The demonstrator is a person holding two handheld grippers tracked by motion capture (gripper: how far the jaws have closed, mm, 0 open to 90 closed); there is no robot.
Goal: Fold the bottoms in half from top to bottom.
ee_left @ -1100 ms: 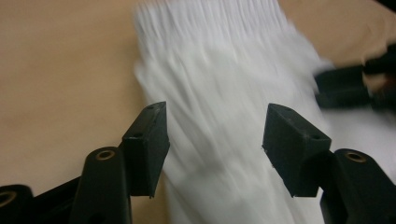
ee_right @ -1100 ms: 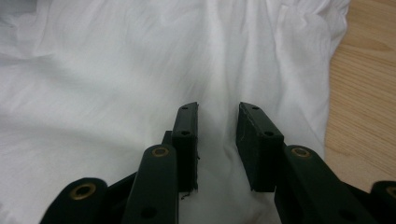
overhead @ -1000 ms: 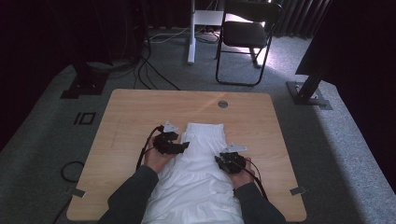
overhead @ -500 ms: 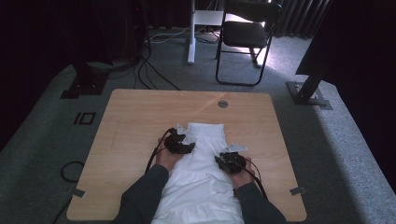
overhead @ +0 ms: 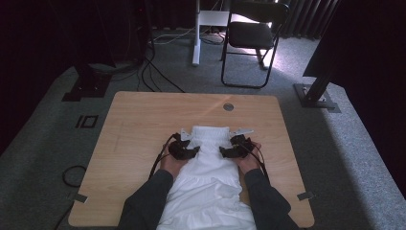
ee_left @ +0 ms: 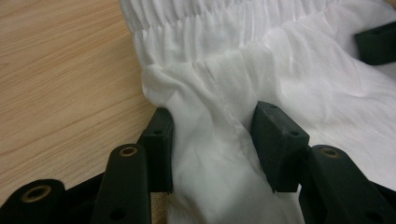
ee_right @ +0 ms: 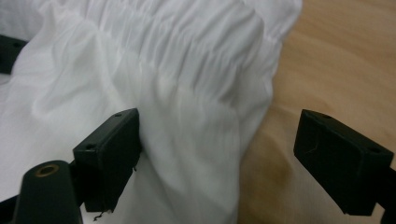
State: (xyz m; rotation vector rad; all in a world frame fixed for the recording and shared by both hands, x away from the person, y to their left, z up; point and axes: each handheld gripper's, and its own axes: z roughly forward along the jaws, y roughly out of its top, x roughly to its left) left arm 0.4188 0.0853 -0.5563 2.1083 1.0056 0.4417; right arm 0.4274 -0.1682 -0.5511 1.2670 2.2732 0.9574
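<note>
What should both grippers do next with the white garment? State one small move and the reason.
Probably close both grippers on the cloth. The left gripper has just been closing, a fold of the white garment between its jaws. The right gripper has just opened, straddling the garment's edge just below the gathered waistband, unpinched.

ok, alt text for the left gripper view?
Two black jaws of the left gripper straddle a raised fold at the edge of a white garment, which bunches between them just below its gathered elastic band. The garment lies on a light wooden table, and a black part of the other gripper shows at the upper right.
</note>
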